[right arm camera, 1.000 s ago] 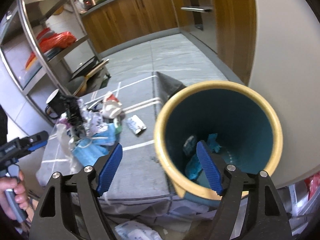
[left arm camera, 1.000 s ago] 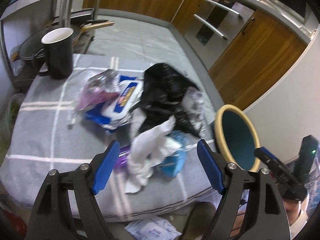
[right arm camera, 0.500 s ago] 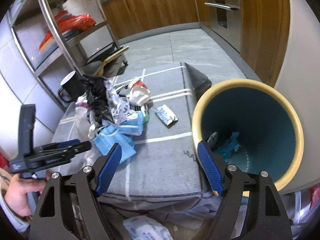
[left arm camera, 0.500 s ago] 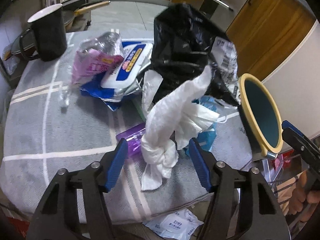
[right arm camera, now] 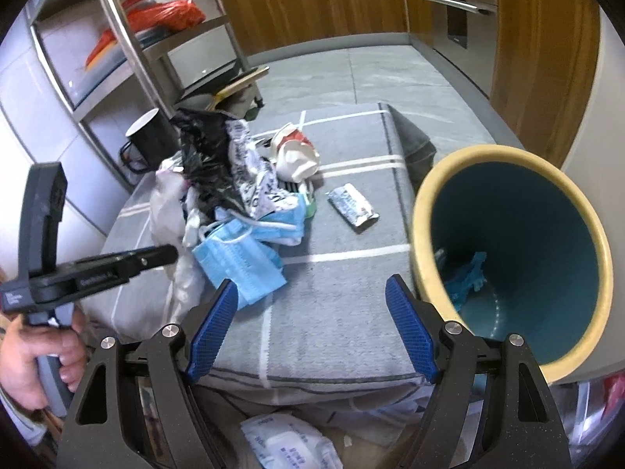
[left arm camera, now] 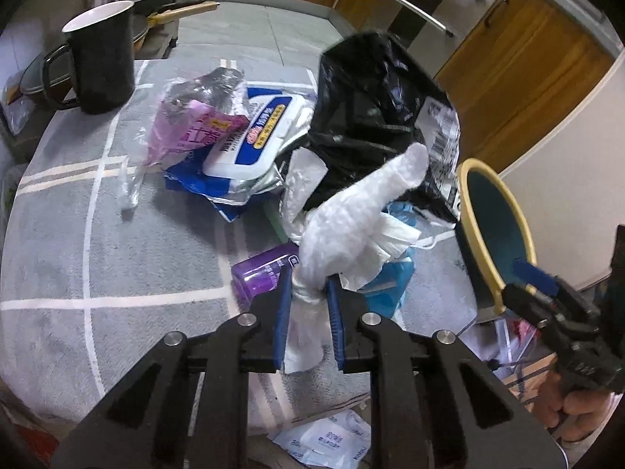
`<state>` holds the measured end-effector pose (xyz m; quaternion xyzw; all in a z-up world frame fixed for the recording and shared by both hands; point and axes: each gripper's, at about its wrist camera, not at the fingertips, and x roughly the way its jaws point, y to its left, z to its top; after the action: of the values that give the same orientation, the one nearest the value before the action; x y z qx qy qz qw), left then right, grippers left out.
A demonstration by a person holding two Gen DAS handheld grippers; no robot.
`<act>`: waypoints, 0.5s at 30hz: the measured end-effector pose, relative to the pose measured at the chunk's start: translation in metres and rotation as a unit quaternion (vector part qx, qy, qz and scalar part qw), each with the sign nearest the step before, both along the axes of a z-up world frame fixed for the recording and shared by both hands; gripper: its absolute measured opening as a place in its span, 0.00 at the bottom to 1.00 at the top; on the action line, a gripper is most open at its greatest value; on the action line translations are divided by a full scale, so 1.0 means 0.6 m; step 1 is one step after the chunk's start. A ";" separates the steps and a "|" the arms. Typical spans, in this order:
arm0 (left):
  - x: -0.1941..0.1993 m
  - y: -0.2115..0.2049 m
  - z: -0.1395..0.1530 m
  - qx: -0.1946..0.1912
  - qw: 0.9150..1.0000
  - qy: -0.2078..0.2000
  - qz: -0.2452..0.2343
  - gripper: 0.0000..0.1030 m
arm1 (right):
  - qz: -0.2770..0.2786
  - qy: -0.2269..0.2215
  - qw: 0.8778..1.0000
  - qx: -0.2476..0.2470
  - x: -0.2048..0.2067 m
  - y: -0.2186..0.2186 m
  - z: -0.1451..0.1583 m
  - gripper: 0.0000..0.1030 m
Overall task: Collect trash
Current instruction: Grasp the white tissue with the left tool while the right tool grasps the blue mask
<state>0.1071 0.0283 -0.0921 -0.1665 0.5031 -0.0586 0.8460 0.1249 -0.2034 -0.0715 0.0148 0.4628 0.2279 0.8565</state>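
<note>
Jaws of the left gripper (left arm camera: 309, 289) have just been closing and now pinch the twisted lower end of a white crumpled tissue (left arm camera: 351, 219), whose upper end sticks up over the trash pile; jaws of the right gripper (right arm camera: 312, 324) stand wide apart with nothing between them, above the bare grey cloth at the near edge of the tabletop (right arm camera: 336, 328). At the tabletop's right edge a teal bin with a yellow rim (right arm camera: 429, 211) tilts its mouth toward the right wrist camera, with blue scraps lying at its bottom. On the cloth, a black plastic bag (left arm camera: 363, 109) is heaped in the middle of the pile, just behind the tissue. Left of the bag lies a white and blue wipes pack (left arm camera: 254, 133), partly under a pink wrapper (left arm camera: 195, 133). A black mug (left arm camera: 103, 58) stands upright at the far left corner, apart from the pile. Blue face masks (right arm camera: 238, 258) lie at the pile's near side, beneath the tissue. A purple packet (left arm camera: 258, 273) lies just left of the left gripper's fingers. A small silver sachet (right arm camera: 351, 207) lies alone between the pile and the bin.
</note>
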 end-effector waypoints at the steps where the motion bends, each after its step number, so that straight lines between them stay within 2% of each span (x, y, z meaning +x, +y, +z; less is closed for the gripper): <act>1: -0.004 0.005 0.004 -0.006 1.000 -0.002 0.004 0.17 | 0.003 0.001 1.000 0.000 0.000 0.005 -0.002 0.76; 15: -0.044 0.062 0.058 -0.054 0.997 -0.033 0.050 0.17 | 0.061 0.021 0.998 -0.018 0.005 0.084 -0.049 0.76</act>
<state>0.0807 0.0654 -0.0576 -0.2348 0.4619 -0.0493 0.8539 0.1281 -0.1532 -0.1007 -0.0243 0.4851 0.2706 0.8312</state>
